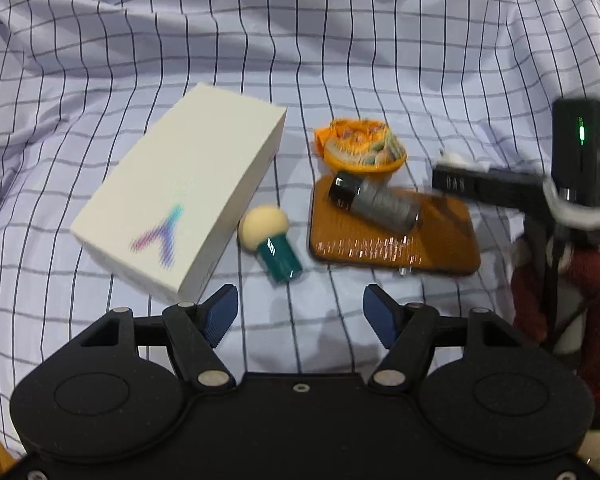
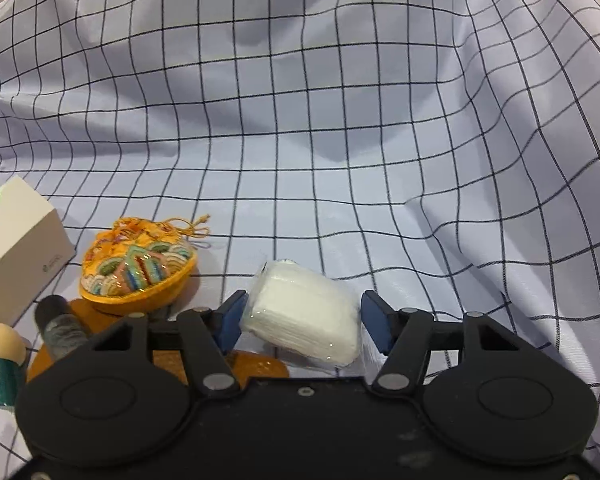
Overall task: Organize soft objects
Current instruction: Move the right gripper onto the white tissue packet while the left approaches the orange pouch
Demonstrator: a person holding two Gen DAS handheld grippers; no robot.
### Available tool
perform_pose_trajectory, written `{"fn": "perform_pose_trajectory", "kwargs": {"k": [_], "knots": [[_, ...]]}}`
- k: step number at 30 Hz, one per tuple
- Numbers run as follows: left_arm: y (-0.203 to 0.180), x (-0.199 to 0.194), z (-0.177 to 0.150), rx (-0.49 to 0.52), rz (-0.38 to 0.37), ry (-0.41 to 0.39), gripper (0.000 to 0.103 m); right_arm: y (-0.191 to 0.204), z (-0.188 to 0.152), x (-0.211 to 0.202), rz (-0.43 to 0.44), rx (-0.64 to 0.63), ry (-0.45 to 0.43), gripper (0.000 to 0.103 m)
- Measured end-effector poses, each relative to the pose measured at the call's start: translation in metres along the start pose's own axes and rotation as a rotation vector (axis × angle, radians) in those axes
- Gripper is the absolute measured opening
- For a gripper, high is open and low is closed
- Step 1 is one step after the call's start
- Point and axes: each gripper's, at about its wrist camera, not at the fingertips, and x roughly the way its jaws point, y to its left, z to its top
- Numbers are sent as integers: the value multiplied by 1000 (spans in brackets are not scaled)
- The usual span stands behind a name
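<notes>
Tissue pack [image 2: 304, 314]: a white, film-wrapped block lying tilted between the blue pads of the right gripper [image 2: 304, 320], just beside the orange pouch [image 2: 138, 270] and the orange tray [image 1: 394, 232]. The left pad [image 2: 232, 322] touches the pack's left face; on the right the film reaches the pad, though whether that pad presses cannot be told. The jaws stand partly closed around the pack, so the grip reads as being taken rather than secured. The pack's long axis runs slantwise, from upper left to lower right, skew to the line between the pads; a squeeze in this pose would probably turn the pack before it seats.

Left gripper [image 1: 300, 316]: jaws about half open, nothing between them, hovering over the checked cloth [image 1: 300, 40]. Ahead of it lie the white box [image 1: 180, 196], the puff [image 1: 270, 240] with its green handle, and the grey spool [image 1: 376, 202] resting on the tray. The right hand is plainly nearer the pack; the left is well apart from it and nearer the puff, its likely next object.
</notes>
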Motion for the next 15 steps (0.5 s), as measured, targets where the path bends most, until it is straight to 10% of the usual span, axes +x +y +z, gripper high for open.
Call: {"fn": "perform_pose_trajectory", "kwargs": {"k": [15], "knots": [[-3, 3, 14, -10, 1, -12, 65, -8, -8, 7, 9, 33, 5, 81]]}}
